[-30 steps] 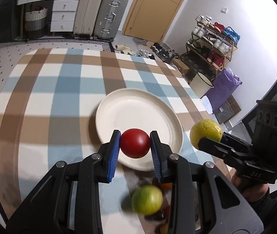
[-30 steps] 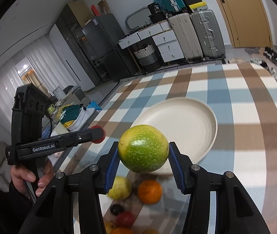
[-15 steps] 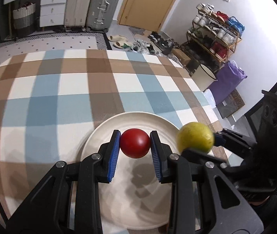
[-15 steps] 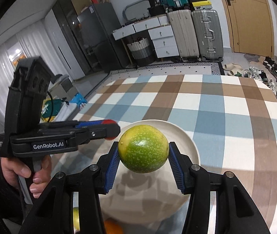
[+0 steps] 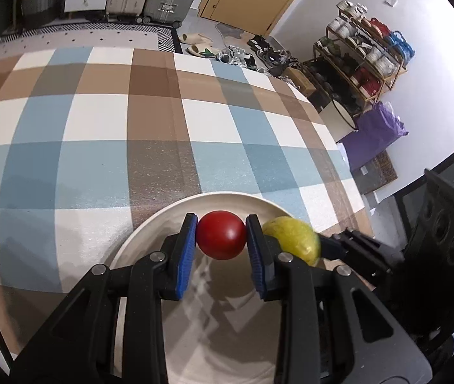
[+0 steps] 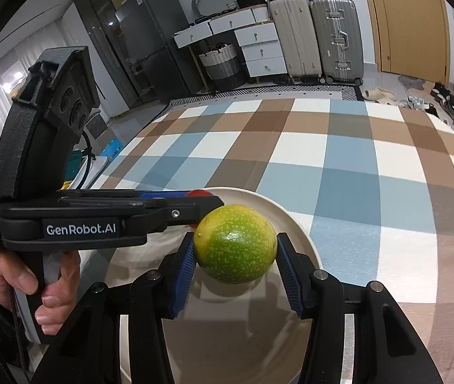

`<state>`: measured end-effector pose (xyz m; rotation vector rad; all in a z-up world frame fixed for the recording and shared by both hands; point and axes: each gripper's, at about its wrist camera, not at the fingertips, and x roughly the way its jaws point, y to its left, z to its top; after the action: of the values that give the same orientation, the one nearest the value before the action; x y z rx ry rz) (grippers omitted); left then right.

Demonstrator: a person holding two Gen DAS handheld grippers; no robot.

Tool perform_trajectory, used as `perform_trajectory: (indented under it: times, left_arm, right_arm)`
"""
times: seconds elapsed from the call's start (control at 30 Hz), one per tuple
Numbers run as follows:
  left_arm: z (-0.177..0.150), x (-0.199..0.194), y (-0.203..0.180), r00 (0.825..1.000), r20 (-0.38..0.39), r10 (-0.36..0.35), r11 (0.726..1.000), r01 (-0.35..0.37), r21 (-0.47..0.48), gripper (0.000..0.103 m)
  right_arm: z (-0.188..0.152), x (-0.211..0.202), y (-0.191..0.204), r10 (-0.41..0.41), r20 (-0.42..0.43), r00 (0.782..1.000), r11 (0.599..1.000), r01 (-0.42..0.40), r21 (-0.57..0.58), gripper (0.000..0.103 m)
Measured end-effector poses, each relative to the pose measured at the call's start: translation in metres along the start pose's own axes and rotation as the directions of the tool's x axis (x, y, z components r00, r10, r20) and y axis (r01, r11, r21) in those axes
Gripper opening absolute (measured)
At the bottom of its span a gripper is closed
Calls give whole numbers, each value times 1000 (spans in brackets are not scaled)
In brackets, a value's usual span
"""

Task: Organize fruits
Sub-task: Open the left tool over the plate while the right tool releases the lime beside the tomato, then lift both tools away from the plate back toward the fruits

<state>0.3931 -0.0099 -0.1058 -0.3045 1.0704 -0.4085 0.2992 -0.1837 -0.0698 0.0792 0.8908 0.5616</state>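
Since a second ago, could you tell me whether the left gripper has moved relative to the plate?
Yes. The left gripper, shut on the red fruit, has advanced from the plate's near rim to over its far part.

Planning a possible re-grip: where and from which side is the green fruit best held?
Across its widest middle, as the right hand-held gripper holds it now: one pad on each side, coming from the near plate edge. The green fruit is round and smooth, so a grip off the middle would likely slip.

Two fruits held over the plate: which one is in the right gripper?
The speckled green-yellow fruit, the larger one, clamped in the right gripper. The smaller, smooth red fruit sits in the left gripper. Both hang above the white plate.
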Motion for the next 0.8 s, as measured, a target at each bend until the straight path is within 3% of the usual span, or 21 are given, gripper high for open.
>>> perform_trajectory:
  times: [0.13,0.2,0.3,0.6,0.73,0.8]
  left_arm:
    - [3,3,0,1000,-8,-15,1000,15,-20,28]
    - [5,1,-1,1000,-7,-10,1000,10,-26,28]
    - [4,-12,-8,1000,1,-1,1000,1,-5,28]
    - [-19,-72,-20,996,78,50,999,-50,-6,30]
    - [-38,-99,-37,989,115,89,995,-94,40,32]
    - [-48,-111,-44,985,135,108,992,-116,58,38]
  right_arm:
    - [2,3,-2,14,10,1000,1000,-14,18,52]
    - [5,1,-2,18,17,1000,1000,-19,19,63]
    - [7,-8,0,-4,42,999,1000,4,7,64]
    - [-7,-79,10,-39,152,988,999,35,28,68]
    - [-18,-112,22,-54,195,979,998,49,27,70]
    - [-25,-128,30,-63,215,975,998,59,23,71]
